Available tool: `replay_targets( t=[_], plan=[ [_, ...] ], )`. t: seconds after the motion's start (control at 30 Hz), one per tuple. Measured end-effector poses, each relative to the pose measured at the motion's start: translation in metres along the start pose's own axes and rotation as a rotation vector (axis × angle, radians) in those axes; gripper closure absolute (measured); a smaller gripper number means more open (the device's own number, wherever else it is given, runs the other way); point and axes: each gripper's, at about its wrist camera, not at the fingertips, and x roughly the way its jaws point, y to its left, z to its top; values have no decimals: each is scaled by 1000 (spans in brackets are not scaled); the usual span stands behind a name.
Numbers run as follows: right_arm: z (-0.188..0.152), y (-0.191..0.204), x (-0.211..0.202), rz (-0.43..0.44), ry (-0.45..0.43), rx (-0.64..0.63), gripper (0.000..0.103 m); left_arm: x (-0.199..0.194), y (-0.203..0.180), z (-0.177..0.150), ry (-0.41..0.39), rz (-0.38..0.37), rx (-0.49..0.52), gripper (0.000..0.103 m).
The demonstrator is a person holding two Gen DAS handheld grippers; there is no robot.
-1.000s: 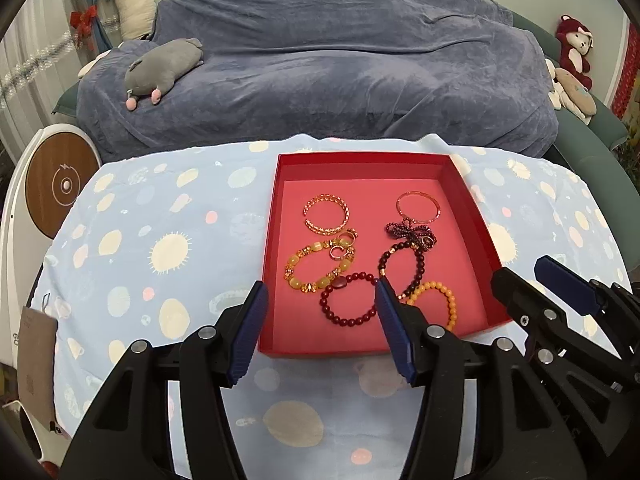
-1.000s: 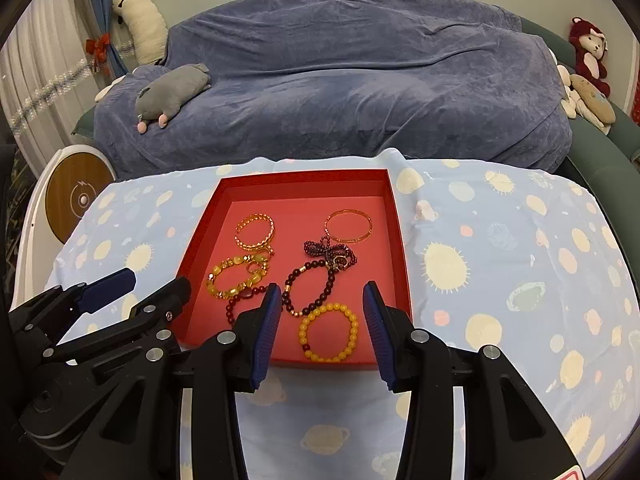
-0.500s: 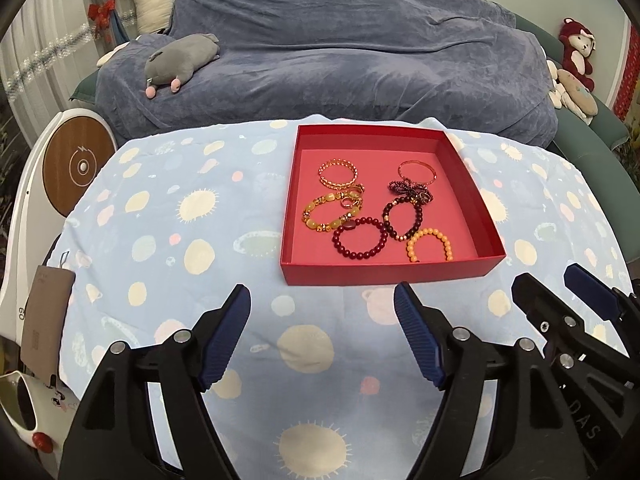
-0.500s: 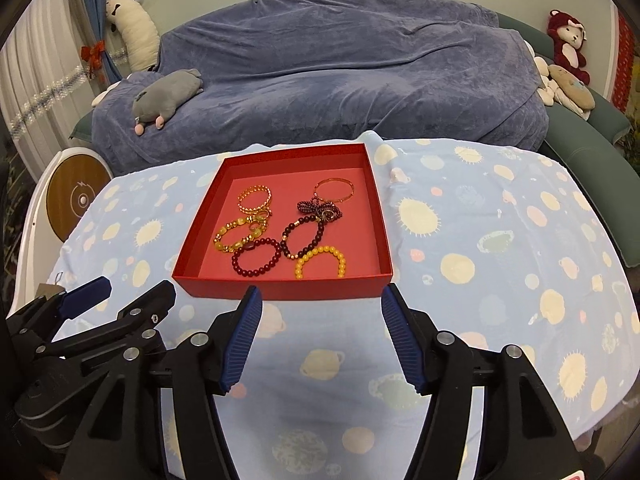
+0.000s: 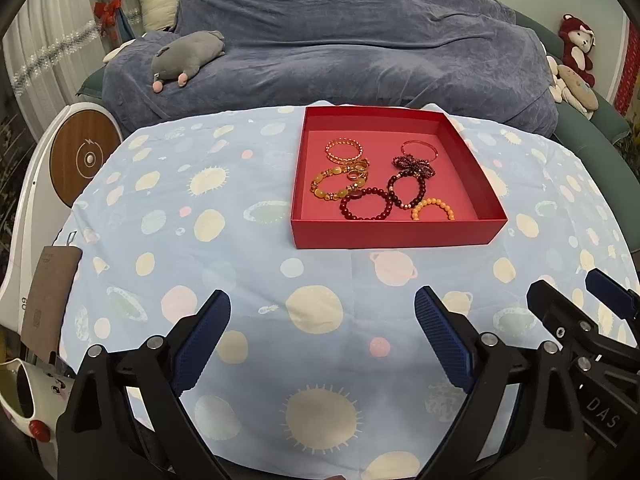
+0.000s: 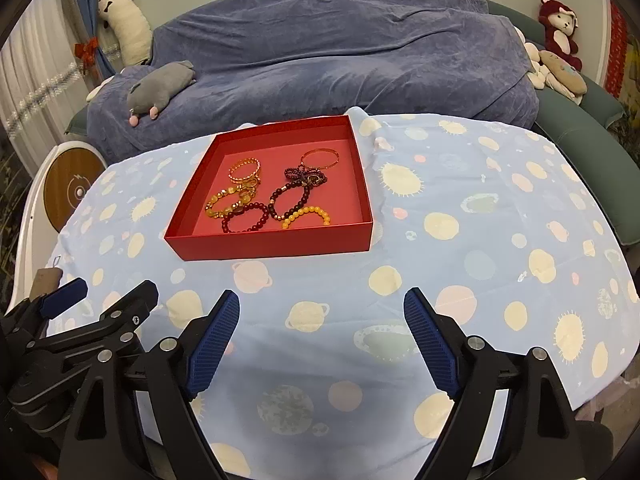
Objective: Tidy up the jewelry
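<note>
Left wrist view: left gripper and right gripper, just opened wide, are held empty over bare tablecloth; red tray of bracelets is unobstructed; sofa behind

Few marks can be read here.
On the right gripper's black body, seen beyond the left gripper's right finger in the left wrist view, stand the white letters "DAS". Left of the left finger, the white device at the table's edge bears dark characters like "60" or "09", turned sideways. The brown tag beside it carries print too small to read.
</note>
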Motion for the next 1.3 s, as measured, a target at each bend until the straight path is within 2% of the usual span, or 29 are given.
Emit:
replay_targets(
  t=[0.47,0.5,0.57,1.3],
  plan=[
    [-13,-3,-4,-21,3,1,17,-4,2,-15,19,8,-2,11],
    [-13,-4,-5,-23,2,5,16,-4,2,-15,18,8,-2,11],
    [-15,-6,-6,-26,-1,16,6,-4,3,-15,15,14,-6,10],
    [-8,-6,3,-40,10,21,6,3,3,-9,24,33,-2,9]
  ],
)
